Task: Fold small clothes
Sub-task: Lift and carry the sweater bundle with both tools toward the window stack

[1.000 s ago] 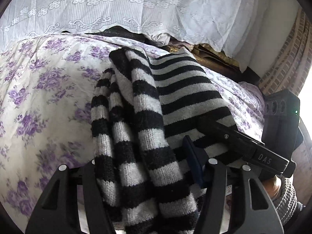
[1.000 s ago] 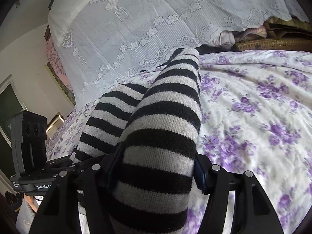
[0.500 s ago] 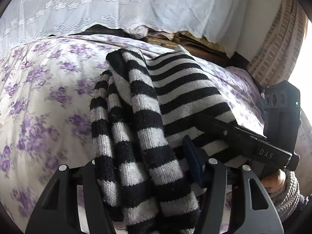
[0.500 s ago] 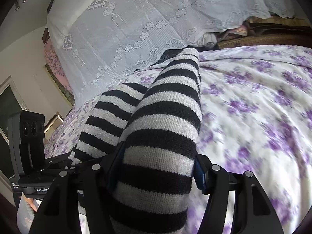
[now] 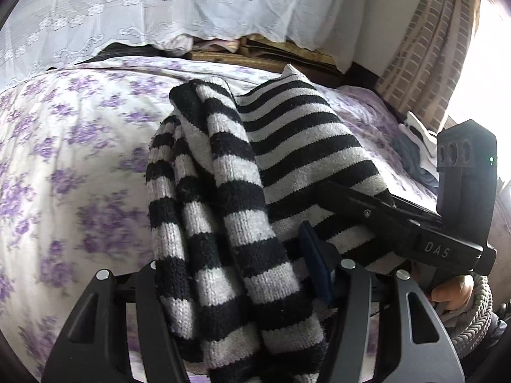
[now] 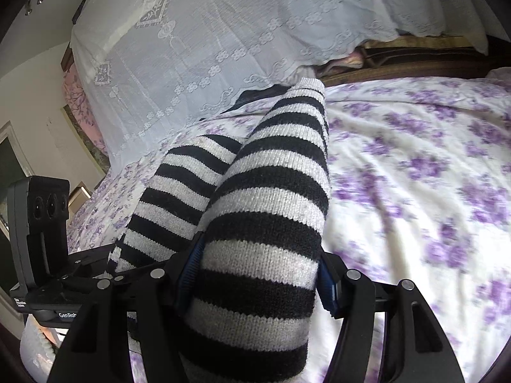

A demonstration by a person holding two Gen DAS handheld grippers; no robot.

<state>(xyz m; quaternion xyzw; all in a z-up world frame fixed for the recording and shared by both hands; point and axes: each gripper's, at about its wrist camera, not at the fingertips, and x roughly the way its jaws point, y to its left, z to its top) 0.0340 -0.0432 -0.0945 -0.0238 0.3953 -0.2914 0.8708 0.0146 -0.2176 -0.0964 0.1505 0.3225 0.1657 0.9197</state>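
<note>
A black-and-white striped knit garment point(image 5: 281, 159) lies bunched on the purple-flowered bedspread point(image 5: 70, 166). My left gripper point(image 5: 236, 287) is shut on its near left edge, folds of knit hanging between the jaws. In the right wrist view the same garment point(image 6: 274, 198) rises in a thick roll, and my right gripper point(image 6: 255, 284) is shut on its near right edge. The right gripper also shows in the left wrist view point(image 5: 399, 223), pressed against the garment's right side. The left gripper shows in the right wrist view point(image 6: 48, 274) at the far left.
A white lace cloth point(image 5: 159, 9) hangs behind the bed, also in the right wrist view point(image 6: 198, 41). A wooden headboard point(image 5: 271, 57) with bedding runs along the far edge. A brick-patterned wall point(image 5: 421, 54) stands at the right. Dark and white clothes point(image 5: 415, 146) lie on the bed's right side.
Both grippers have drawn back toward the near edge with the garment held; the lace cloth and headboard look farther off. The grip on the knit has not changed.
</note>
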